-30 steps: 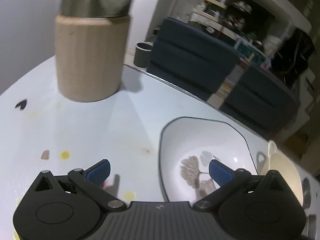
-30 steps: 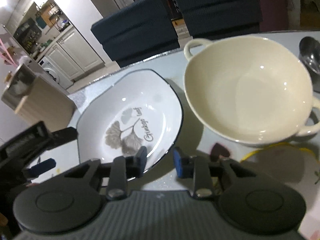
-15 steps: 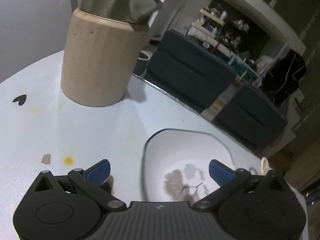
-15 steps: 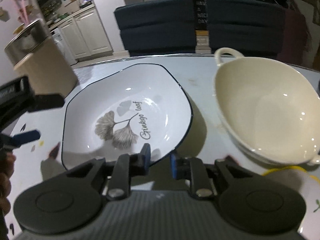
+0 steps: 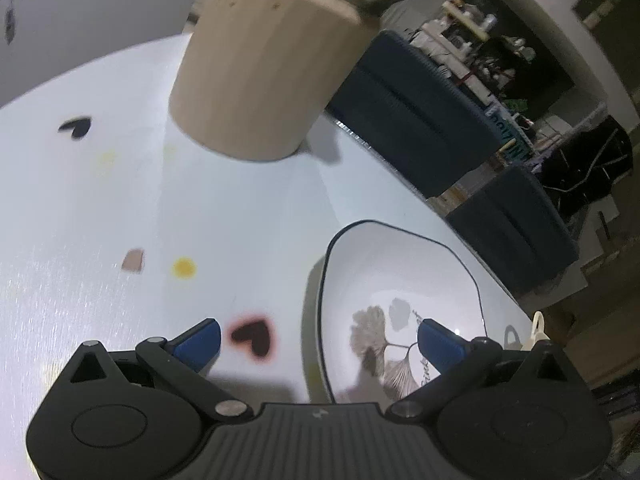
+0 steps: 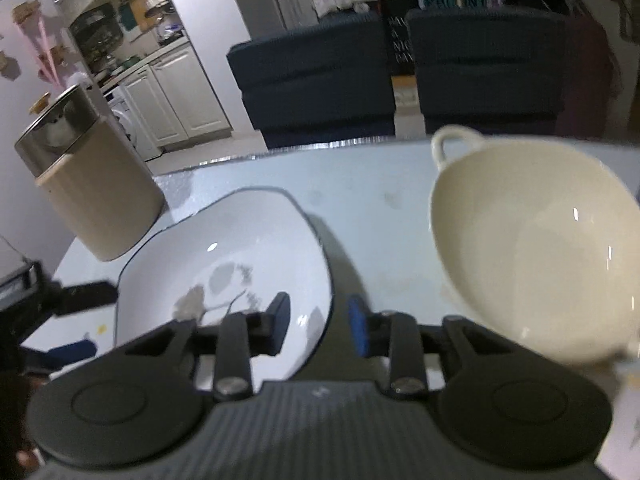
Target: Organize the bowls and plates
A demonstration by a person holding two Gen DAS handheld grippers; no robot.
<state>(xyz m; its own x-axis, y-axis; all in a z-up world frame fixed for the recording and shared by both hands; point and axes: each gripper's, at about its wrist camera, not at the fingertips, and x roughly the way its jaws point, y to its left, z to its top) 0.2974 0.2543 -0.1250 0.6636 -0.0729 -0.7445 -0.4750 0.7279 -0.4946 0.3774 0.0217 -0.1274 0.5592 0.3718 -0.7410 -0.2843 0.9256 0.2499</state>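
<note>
A white plate (image 5: 400,272) with a thin dark rim and a ginkgo-leaf print lies on the pale table (image 5: 120,200). My left gripper (image 5: 318,342) is open wide and straddles the plate's near left rim, with its right finger over the printed inside. In the right wrist view, the same plate (image 6: 240,240) has its right rim between the jaws of my right gripper (image 6: 318,322). Those jaws are opening, and their blue pads stand clear of the rim. A cream two-handled bowl (image 6: 540,248) sits to the plate's right.
A beige canister (image 5: 256,80) with a steel lid (image 6: 56,132) stands at the table's far left. Dark blue chairs (image 6: 320,72) line the far edge. Heart and dot stickers (image 5: 252,336) mark the tabletop. The left gripper's body (image 6: 60,300) shows at the plate's left side.
Both views have rolled. The left gripper has slid closer to the plate's left rim. The right gripper's jaws stand a little wider around the right rim than half a second ago.
</note>
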